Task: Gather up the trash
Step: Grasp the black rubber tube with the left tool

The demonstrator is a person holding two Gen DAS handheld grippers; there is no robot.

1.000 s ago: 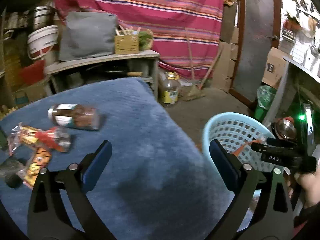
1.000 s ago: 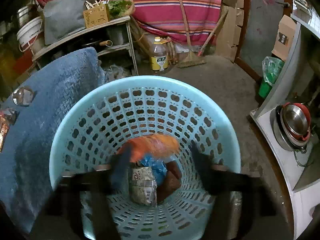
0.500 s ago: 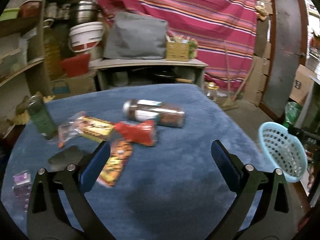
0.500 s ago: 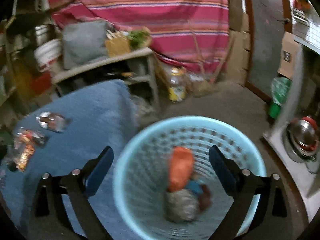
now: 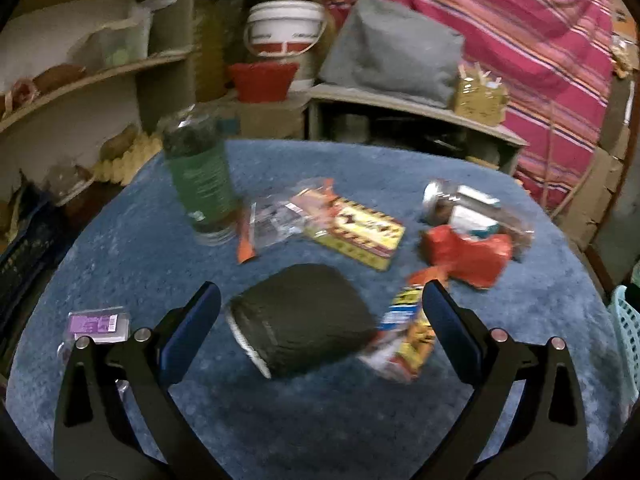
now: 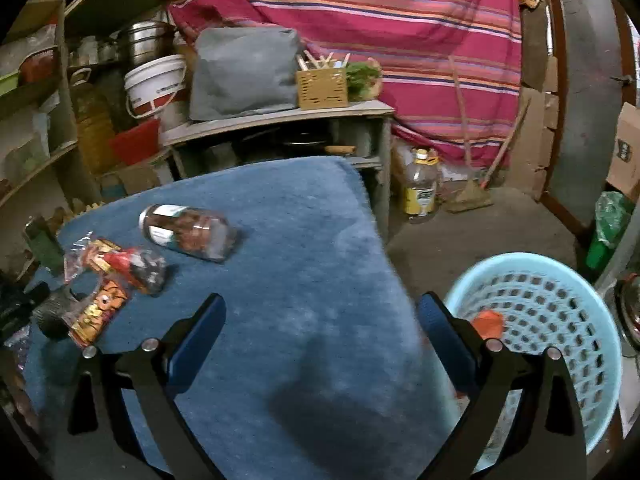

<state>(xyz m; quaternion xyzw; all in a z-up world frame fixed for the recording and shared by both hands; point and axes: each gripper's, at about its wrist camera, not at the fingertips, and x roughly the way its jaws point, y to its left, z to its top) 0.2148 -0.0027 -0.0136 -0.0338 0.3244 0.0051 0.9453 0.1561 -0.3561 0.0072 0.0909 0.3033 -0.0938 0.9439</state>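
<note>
Trash run partly done: a few pieces binned, most of the litter not yet collected.

My right claw (image 6: 320,344) is spread wide with nothing in it, and just to its right the pale blue basket (image 6: 560,292) holds an orange wrapper (image 6: 489,322). My left claw (image 5: 320,332) is likewise released and empty, with a crumpled dark bag (image 5: 302,320) lying between its fingers and a snack packet (image 5: 408,340) beside it. Farther off on the blue counter (image 5: 360,420) wait a purple packet (image 5: 98,323), a red wrapper (image 5: 468,256), a yellow packet (image 5: 360,232), a jar on its side (image 5: 464,208) and a green bottle (image 5: 200,184). I judge the dark bag comes next.
</note>
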